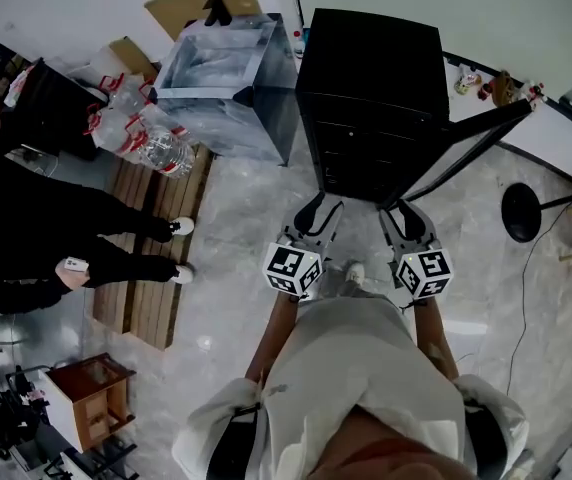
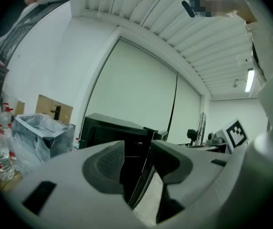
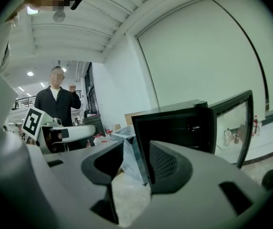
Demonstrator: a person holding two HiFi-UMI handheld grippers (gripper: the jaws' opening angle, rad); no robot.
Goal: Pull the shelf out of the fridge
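Nearest: the wearer's pale top (image 1: 351, 368), with a forearm reaching out on each side. Left claw (image 1: 321, 213) and right claw (image 1: 406, 218) are held side by side over the grey stone floor (image 1: 236, 268). Each has its marker cube toward the head camera, and both point at the fridge (image 1: 371, 88).

Left claw: jaws partly spread, nothing between the pads. The gap shows only the fridge front beyond.
Right claw: likewise partly spread and empty, with the fridge's front edge seen through the gap.
Neither claw touches the fridge; both tips stop short of its front.

Fridge: small, black, standing on the floor. The door (image 1: 471, 138) is swung out to the wearer's right, a glass panel in a black frame. The cavity is dark. The shelf (image 1: 354, 163) sits inside the cavity and shows only as faint level bars. Cannot tell which level it is on or how far in.

Right of the door: a round black stand base (image 1: 521, 213) on the floor.
Just left of the fridge: a clear box (image 1: 228, 73) wrapped in plastic film.
Further left: red-capped water bottles (image 1: 136, 133) bunched at the end of a slatted wooden board (image 1: 151, 278).
Left edge: a person in black (image 1: 56, 228), legs stretched onto the board.
Far: cardboard (image 1: 206, 8) against the white wall.
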